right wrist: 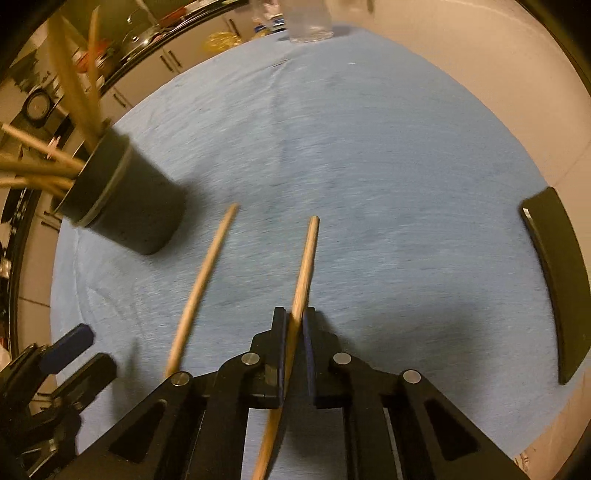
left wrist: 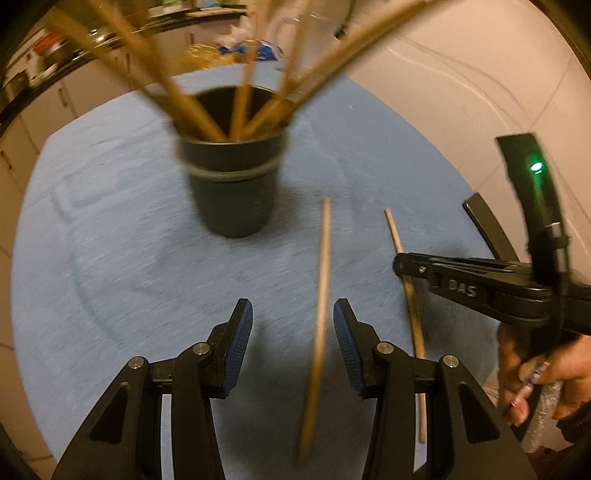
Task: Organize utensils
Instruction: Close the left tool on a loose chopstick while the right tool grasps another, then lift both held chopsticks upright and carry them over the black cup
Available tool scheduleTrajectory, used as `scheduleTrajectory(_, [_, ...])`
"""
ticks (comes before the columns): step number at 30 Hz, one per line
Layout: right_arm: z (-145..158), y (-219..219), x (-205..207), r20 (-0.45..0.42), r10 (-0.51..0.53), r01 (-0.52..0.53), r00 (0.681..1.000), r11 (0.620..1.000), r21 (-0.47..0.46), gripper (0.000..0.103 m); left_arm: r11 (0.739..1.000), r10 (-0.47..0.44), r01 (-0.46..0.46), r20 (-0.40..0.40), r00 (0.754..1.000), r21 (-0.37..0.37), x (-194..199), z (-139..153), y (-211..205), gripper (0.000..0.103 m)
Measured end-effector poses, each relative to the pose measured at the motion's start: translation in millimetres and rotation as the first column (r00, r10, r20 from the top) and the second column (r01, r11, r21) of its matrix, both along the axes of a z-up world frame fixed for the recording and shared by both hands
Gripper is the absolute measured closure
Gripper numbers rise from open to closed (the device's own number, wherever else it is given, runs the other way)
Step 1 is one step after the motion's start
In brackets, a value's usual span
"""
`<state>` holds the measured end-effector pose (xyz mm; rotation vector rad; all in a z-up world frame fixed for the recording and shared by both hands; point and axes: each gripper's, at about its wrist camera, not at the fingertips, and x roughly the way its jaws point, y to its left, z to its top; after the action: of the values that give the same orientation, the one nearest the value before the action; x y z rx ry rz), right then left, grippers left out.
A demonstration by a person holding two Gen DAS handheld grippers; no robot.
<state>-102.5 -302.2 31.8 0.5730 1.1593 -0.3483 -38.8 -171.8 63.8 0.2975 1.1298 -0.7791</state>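
Observation:
A dark cup [left wrist: 232, 184] holding several wooden sticks stands on the blue cloth [left wrist: 110, 240]; it also shows at the left of the right wrist view [right wrist: 136, 210]. My left gripper [left wrist: 293, 314] is open, and a loose wooden stick [left wrist: 321, 295] lies on the cloth between its fingers. My right gripper [right wrist: 294, 325] is shut on a second wooden stick [right wrist: 304, 266]. That gripper [left wrist: 400, 264] shows at the right of the left wrist view, over the same stick [left wrist: 397, 240]. The loose stick [right wrist: 203, 288] lies left of the held one.
A black curved object [right wrist: 557, 280] lies at the cloth's right edge. A clear glass [right wrist: 310, 22] stands at the far edge. Kitchen cabinets and cookware fill the background at left. A person's hand [left wrist: 532, 365] holds the right gripper's handle.

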Motion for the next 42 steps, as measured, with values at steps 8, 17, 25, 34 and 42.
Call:
scheduleTrajectory(8, [2,-34,-21,0.002,-0.044,0.044,0.999,0.999,0.025,0.094,0.997,-0.057,0.057,-0.006,0.998,0.056,6,-26,-57,0.059])
scheduleTrajectory(17, [1,-51,-20,-0.019,-0.039,0.04,0.999,0.997,0.068,0.094,0.995,-0.053,0.05,0.04,0.998,0.092,13,-40,-82,0.074])
scheduleTrajectory(25, [-3,-56,-9,-0.019,-0.024,0.026,1.0,0.996,0.083,0.094,0.995,-0.03,0.024,0.059,0.998,0.099,14,-42,-78,0.097])
scheduleTrajectory(34, [1,-55,-17,0.006,-0.015,0.015,1.0,0.996,0.093,0.096,0.995,-0.011,0.005,0.058,0.998,0.098,0,-37,-67,0.097])
scheduleTrajectory(42, [24,-46,-31,0.072,-0.013,0.007,0.997,0.997,0.077,0.096,0.998,0.036,-0.041,0.088,0.995,0.055,-9,-13,-43,0.097])
